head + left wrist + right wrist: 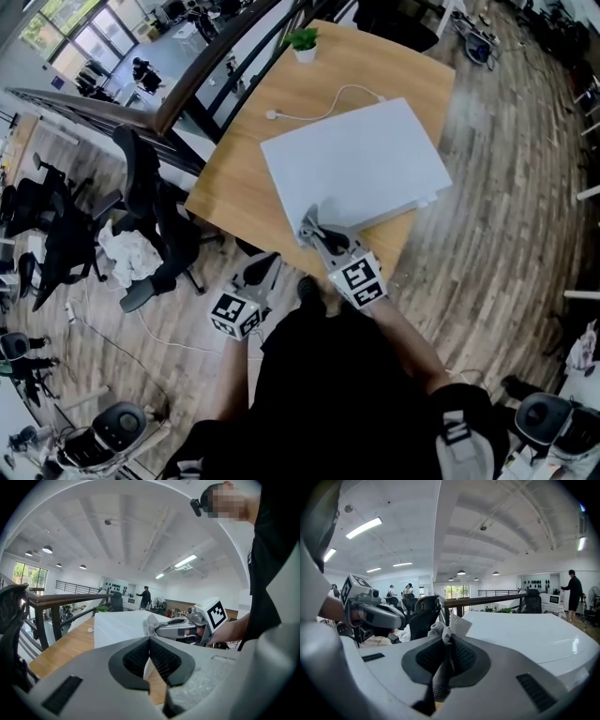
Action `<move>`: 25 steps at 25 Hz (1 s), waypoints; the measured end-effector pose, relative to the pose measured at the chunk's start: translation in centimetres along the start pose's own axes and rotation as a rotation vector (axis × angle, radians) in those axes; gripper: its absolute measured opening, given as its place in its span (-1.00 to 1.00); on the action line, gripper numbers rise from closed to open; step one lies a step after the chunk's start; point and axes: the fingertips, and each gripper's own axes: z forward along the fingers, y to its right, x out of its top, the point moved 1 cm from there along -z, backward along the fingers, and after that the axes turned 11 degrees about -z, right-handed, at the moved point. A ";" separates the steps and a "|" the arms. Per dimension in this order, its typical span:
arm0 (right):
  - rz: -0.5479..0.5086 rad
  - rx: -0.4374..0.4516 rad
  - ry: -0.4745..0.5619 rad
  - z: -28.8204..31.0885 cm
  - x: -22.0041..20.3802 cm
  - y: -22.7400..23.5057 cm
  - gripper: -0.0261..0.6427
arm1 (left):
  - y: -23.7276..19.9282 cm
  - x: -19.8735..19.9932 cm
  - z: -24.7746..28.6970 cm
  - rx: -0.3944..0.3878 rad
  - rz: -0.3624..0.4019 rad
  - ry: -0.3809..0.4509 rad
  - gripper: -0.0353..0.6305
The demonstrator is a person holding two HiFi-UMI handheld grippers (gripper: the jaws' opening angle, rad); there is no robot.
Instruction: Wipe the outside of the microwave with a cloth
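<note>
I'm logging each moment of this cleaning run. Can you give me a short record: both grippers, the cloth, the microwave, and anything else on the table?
right gripper: shut on the cloth, at the microwave's near corner
left gripper: jaws together, nothing between them; off the table's near edge, close to the person
cloth: pale, bunched between the right jaws
microwave: white, standing on the table
table: wooden
other items: small potted plant at the far edge; white cable behind the microwave
</note>
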 end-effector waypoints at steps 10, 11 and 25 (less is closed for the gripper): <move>-0.006 -0.054 -0.066 2.7 -0.1 0.0 -0.86 | -3.1 1.3 2.2 -0.076 0.008 -0.032 -0.89; -0.033 -0.064 -0.086 2.9 -0.2 0.0 -0.86 | -3.4 1.3 2.4 -0.084 0.012 -0.035 -0.89; -0.072 -0.112 -0.177 3.2 -0.8 0.5 -0.85 | -4.4 1.6 4.8 -0.176 0.023 -0.083 -0.89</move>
